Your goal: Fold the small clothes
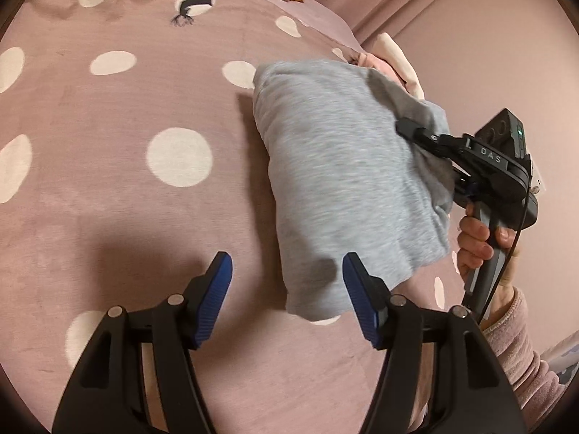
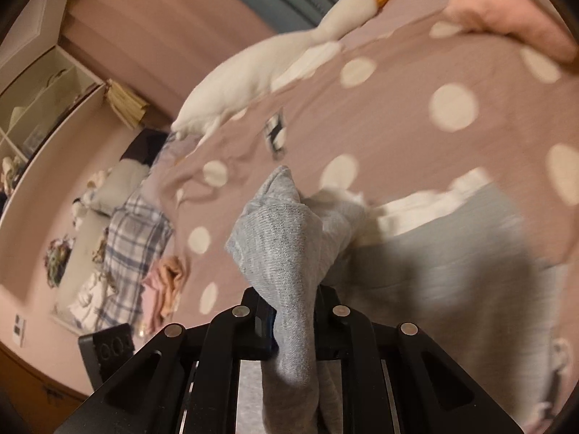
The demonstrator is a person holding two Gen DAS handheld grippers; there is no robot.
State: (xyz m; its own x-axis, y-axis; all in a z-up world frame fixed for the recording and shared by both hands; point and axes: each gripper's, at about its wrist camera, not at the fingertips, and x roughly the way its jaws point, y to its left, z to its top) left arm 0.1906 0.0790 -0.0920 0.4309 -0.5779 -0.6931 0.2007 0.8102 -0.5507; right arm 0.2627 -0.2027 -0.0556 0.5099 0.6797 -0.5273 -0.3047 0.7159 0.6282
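The left wrist view shows the whole grey garment (image 1: pixel 347 188), folded into a thick oblong on the bed (image 1: pixel 108 188), with a hand (image 1: pixel 477 242) on the right gripper (image 1: pixel 409 128) at its right edge. The right wrist view shows that grip up close: the right jaws are pressed together on a bunched grey fold. It also shows one white goose toy (image 2: pixel 260 61) and a pink cloth (image 2: pixel 506 21). The left gripper (image 1: pixel 287 271) has its jaws spread and empty beside the garment's near corner. Two grippers, one garment.
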